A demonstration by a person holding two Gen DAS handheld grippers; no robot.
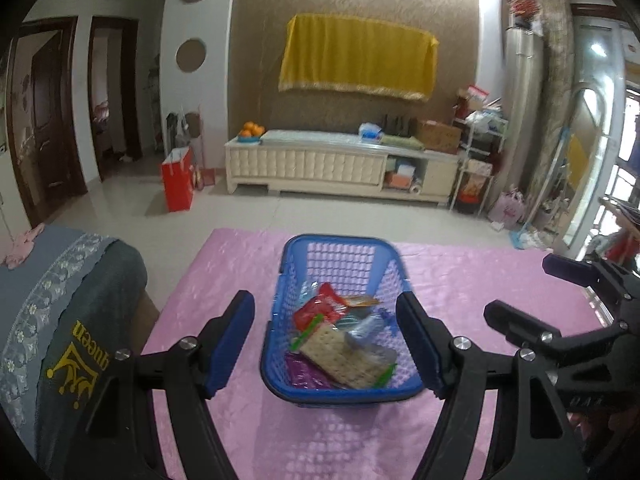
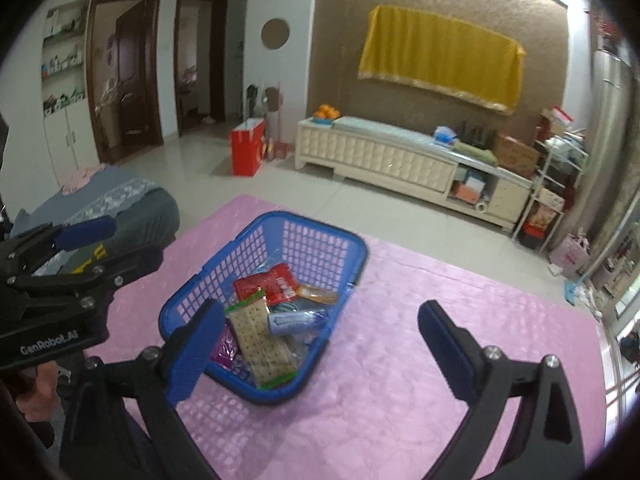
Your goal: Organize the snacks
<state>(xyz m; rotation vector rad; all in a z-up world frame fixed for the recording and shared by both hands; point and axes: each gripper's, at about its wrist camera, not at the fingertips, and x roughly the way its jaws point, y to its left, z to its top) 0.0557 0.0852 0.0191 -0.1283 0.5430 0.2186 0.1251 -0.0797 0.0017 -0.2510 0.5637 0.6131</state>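
The blue latticed plastic basket (image 1: 344,264) sits on the glossy pink-covered worktop (image 1: 480,280), just ahead of and between the left gripper (image 1: 326,338) fingers, likely so the snacks stay gathered. Inside lie a dimpled rectangular cracker pack (image 1: 344,354), a crinkly red foil pouch (image 2: 266,280) and a blue wrapped tube (image 2: 294,320). Both the left and the right gripper (image 2: 320,350) spread wide, empty.

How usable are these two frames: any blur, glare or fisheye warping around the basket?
Left wrist view: the blue basket is slightly motion-blurred, room lines bow outward, and the window at right is blown out. Right wrist view: the snacks look soft, the corners are vignetted black, and the pink tablecloth shows a mild sheen.
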